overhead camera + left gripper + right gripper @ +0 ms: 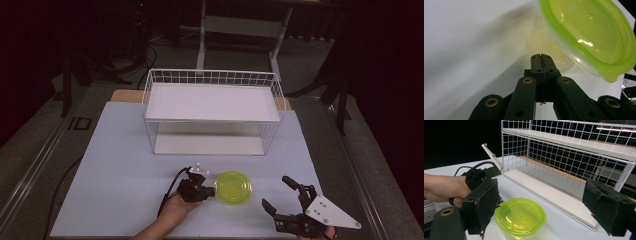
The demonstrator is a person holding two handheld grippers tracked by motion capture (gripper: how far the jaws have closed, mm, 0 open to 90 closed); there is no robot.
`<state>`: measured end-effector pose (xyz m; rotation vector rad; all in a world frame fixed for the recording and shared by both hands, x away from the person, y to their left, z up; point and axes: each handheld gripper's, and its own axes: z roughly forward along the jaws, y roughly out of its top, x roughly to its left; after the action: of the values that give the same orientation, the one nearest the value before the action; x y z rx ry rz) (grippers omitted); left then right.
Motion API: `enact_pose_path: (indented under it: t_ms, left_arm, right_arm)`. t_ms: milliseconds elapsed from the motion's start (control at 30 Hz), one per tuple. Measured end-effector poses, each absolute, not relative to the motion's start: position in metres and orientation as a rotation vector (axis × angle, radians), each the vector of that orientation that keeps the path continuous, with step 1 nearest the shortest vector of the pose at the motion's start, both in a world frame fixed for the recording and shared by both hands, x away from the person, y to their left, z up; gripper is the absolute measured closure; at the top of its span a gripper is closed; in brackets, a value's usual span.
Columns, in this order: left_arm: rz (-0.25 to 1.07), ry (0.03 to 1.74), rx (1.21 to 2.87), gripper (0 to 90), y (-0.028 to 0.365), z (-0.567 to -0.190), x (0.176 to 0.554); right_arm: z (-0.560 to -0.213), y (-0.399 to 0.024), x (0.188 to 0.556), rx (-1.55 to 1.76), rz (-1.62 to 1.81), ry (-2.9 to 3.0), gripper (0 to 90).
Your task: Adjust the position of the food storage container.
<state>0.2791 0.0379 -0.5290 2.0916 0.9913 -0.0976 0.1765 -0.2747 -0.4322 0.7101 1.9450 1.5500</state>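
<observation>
A: The container (pixel 233 187), a clear tub with a lime-green lid, sits on the white table (pixel 115 165) in front of the wire rack (pixel 212 112), roughly level with the middle of its lower shelf and well apart from it.

B: And the claws?

A: The left gripper (pixel 212 190) lies low just beside the tub's left side. In the left gripper view its jaws are pressed together with nothing between them, tips right at the tub's clear wall (pixel 549 47). Touching or just short, I cannot tell.

B: The right one?

A: The right gripper (pixel 280 192) stands to the right of the tub, apart from it, jaws spread wide and empty. From the right gripper view the tub (pixel 520 217) lies between and beyond its two pads (pixel 482 205).

B: What worries you from here?

A: A closed tip can only push. The tub looks light, so my guess is a nudge would slide it rightward or tip it, not lift it. If the right claw closes off-centre on the rounded, slick wall, it could squirt out or pop the lid. And carried toward the rack, it could catch on the front wire.
</observation>
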Motion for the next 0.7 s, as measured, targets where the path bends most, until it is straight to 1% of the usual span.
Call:
enact_pose_path:
  t_ms: [133, 167, 233, 300, 367, 400, 433, 500, 567, 600, 633, 700]
  left_arm:
    - [-0.063, 0.980, 2.054, 89.8, 0.053, -0.525, 0.277]
    - [-0.052, 0.965, 2.042, 88.3, 0.058, -0.522, 0.275]
    - [-0.022, 0.938, 2.025, 82.0, 0.069, -0.516, 0.272]
    - [0.000, 0.910, 2.005, 80.2, 0.080, -0.511, 0.269]
    - [0.024, 0.889, 1.984, 69.8, 0.089, -0.505, 0.267]
    - [0.024, 0.889, 1.984, 67.8, 0.089, -0.505, 0.267]
    - [0.045, 0.871, 1.952, 61.0, 0.098, -0.499, 0.263]
    - [0.059, 0.849, 1.920, 45.5, 0.105, -0.493, 0.259]
    - [0.064, 0.837, 1.904, 28.2, 0.108, -0.490, 0.257]
    - [0.081, 0.812, 1.895, 18.0, 0.112, -0.485, 0.253]
    - [0.084, 0.800, 1.885, 10.5, 0.113, -0.482, 0.251]
    - [0.104, 0.794, 1.855, 4.6, 0.116, -0.477, 0.246]
  right_arm:
    - [-0.432, -0.276, 0.177, 0.713, 1.550, 1.943, 13.7]
    - [-0.432, -0.276, 0.177, 0.714, 1.549, 1.943, 13.7]
    - [-0.432, -0.276, 0.178, 0.714, 1.545, 1.946, 13.7]
    - [-0.433, -0.275, 0.178, 0.710, 1.544, 1.950, 13.7]
    - [-0.433, -0.274, 0.178, 0.711, 1.542, 1.953, 13.7]
    - [-0.433, -0.274, 0.178, 0.712, 1.541, 1.955, 13.7]
    - [-0.433, -0.273, 0.178, 0.713, 1.538, 1.959, 13.6]
    - [-0.433, -0.272, 0.178, 0.712, 1.538, 1.961, 13.7]
    - [-0.433, -0.271, 0.178, 0.715, 1.531, 1.968, 13.7]
    - [-0.433, -0.271, 0.178, 0.710, 1.529, 1.966, 13.7]
    - [-0.433, -0.271, 0.177, 0.710, 1.528, 1.967, 13.7]
    - [-0.433, -0.271, 0.177, 0.704, 1.529, 1.971, 13.7]
